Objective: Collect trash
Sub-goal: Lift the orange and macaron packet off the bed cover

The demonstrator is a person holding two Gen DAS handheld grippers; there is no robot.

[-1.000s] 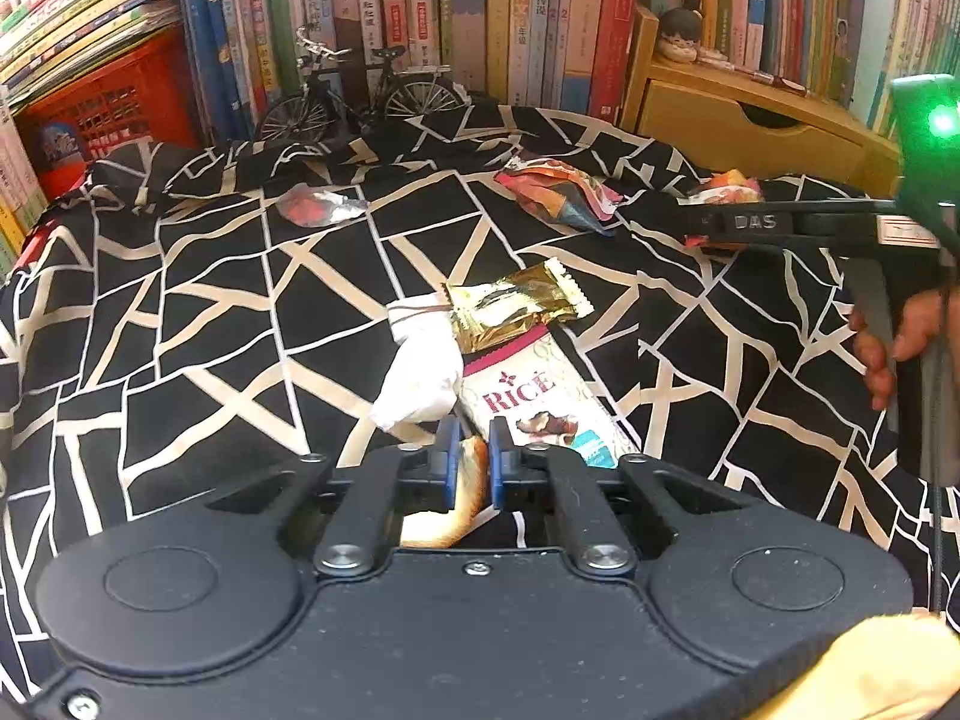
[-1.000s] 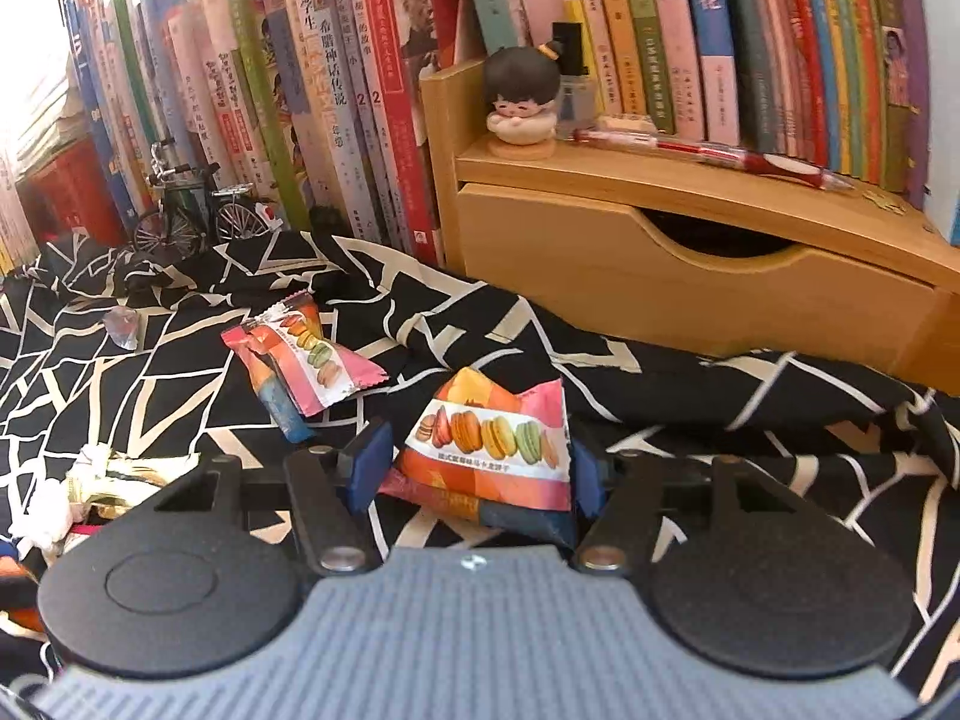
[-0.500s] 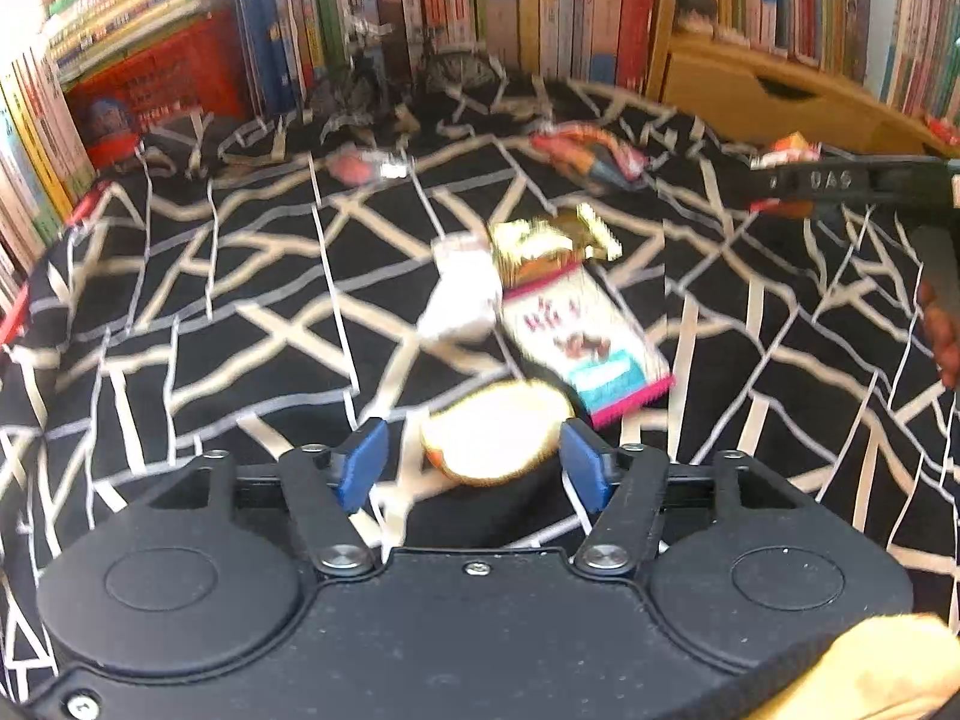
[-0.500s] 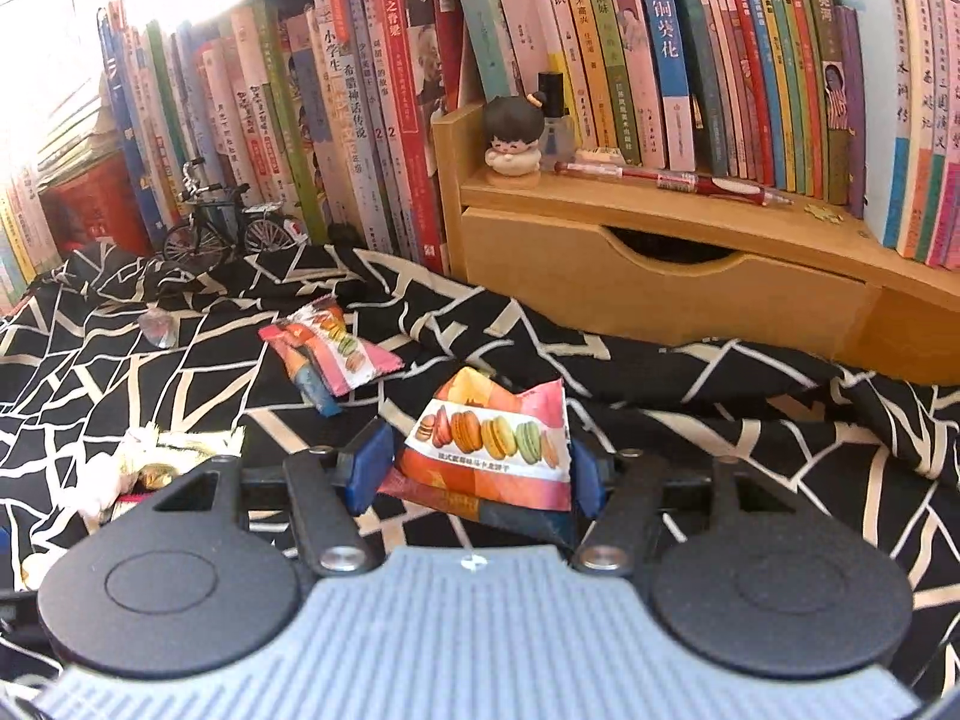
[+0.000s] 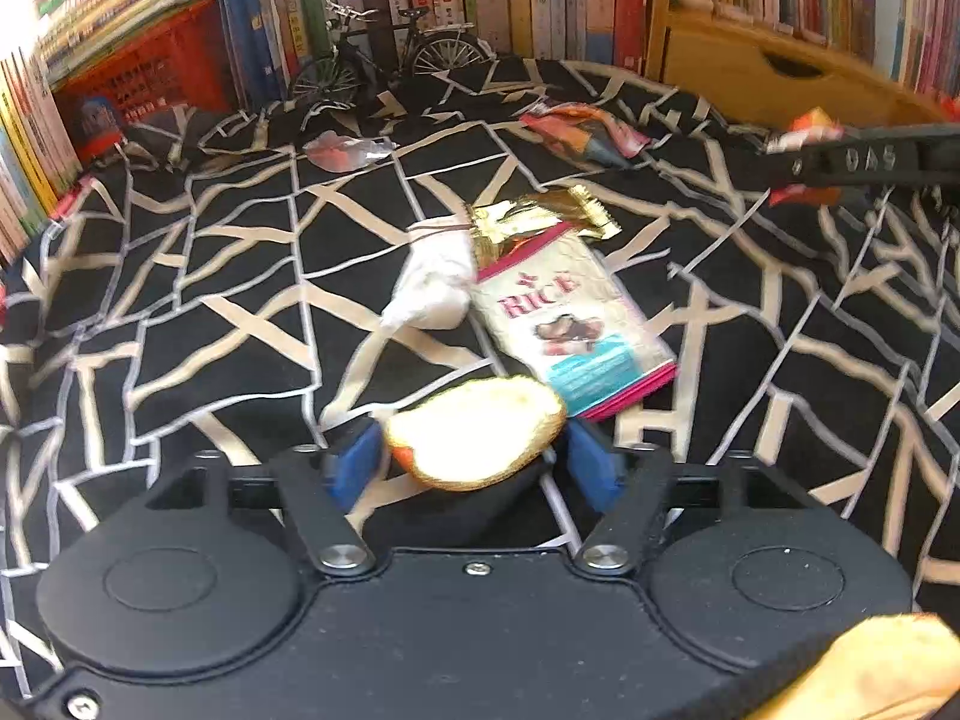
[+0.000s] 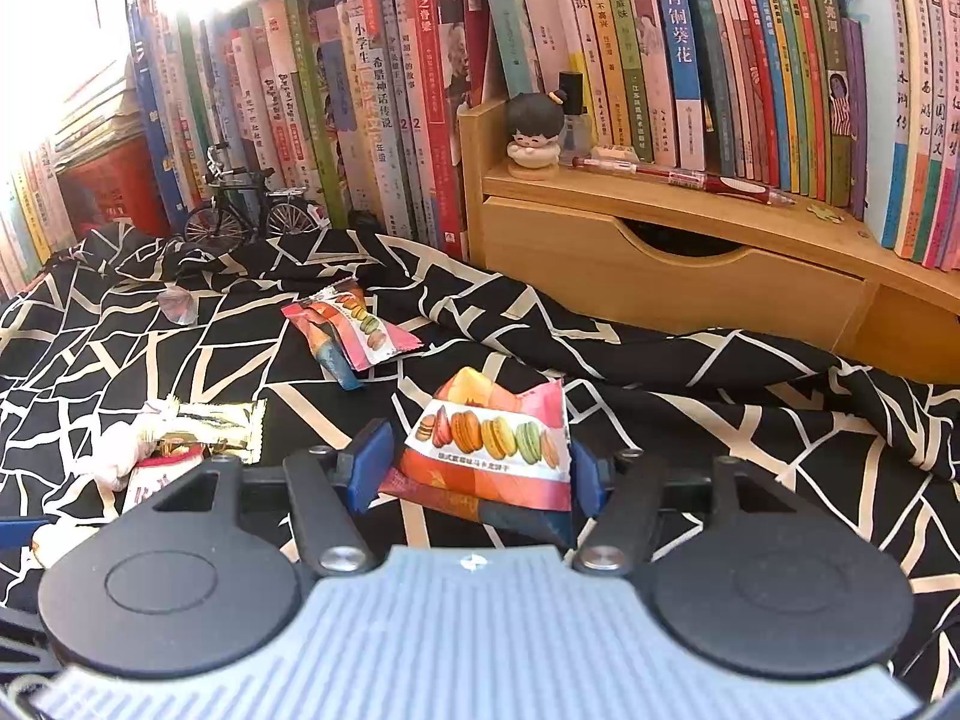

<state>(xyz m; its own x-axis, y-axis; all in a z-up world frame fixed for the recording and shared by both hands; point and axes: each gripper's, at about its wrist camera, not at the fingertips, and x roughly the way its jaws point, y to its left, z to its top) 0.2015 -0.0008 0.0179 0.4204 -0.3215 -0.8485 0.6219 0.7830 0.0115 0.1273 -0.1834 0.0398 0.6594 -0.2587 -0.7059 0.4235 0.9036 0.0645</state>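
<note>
In the left wrist view my left gripper (image 5: 473,469) stands open, with a piece of orange peel (image 5: 474,441) loose between its blue pads. Just beyond lie a "RICE" wrapper (image 5: 570,324), a gold wrapper (image 5: 540,219) and a crumpled white tissue (image 5: 435,285). My right gripper (image 6: 478,471) is shut on a macaron snack wrapper (image 6: 492,444) and holds it above the cloth. That wrapper (image 5: 804,126) also shows at the far right of the left wrist view. A second macaron wrapper (image 6: 354,327) and a small clear wrapper (image 6: 177,303) lie farther back.
A black cloth with white lines (image 5: 210,276) covers the table. Books line the back, with a model bicycle (image 5: 384,54) and a red crate (image 5: 144,84) at the left. A wooden drawer shelf (image 6: 660,276) with a figurine (image 6: 534,132) and pen stands at the right.
My left gripper, shut on the orange peel a second ago, has opened, and the peel now sits loose between the pads. My right gripper has risen a little with the macaron wrapper.
</note>
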